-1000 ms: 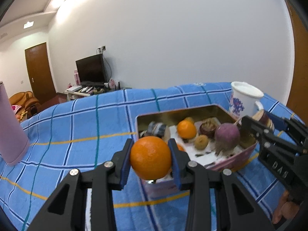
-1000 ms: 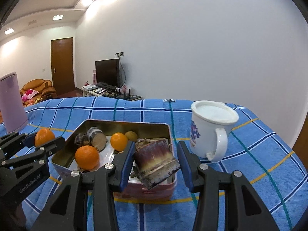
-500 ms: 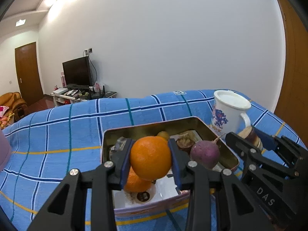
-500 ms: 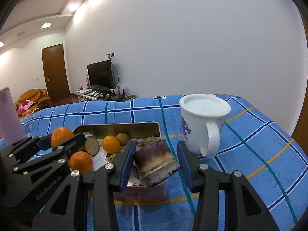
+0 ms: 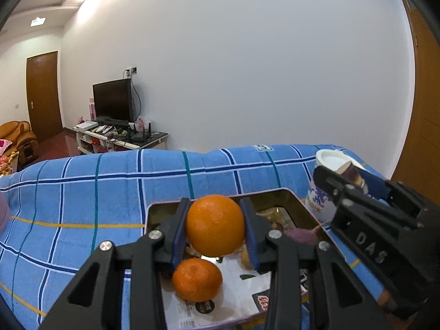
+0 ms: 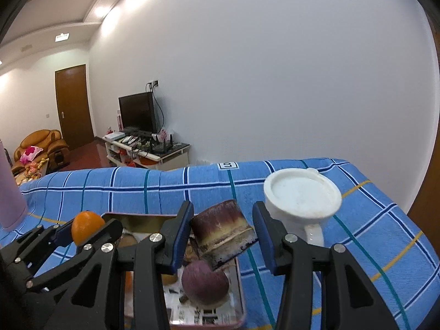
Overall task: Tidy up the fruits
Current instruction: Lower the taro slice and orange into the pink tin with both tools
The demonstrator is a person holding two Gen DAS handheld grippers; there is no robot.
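Note:
My left gripper [image 5: 215,231] is shut on an orange [image 5: 215,229] and holds it above the metal tin [image 5: 291,196]. A second orange [image 5: 197,279] lies in the tin below it, beside a purple round fruit [image 5: 301,237]. My right gripper [image 6: 222,231] is shut on a purple-brown sugarcane piece [image 6: 223,232] above the tin's right side [image 6: 239,288]; the purple fruit [image 6: 205,282] lies under it. The left gripper with its orange [image 6: 86,227] shows at the left of the right wrist view. The right gripper's body [image 5: 382,236] shows at the right of the left wrist view.
A white lidded mug [image 6: 302,202] stands right of the tin on the blue checked cloth [image 5: 82,192]. A pink bottle [image 6: 9,192] stands at the far left. Printed paper [image 5: 233,297] lines the tin. A TV stand and a sofa are in the room behind.
Both grippers have moved forward and up over the tin, still holding the orange and the sugarcane piece. The mug is closer to the right gripper.

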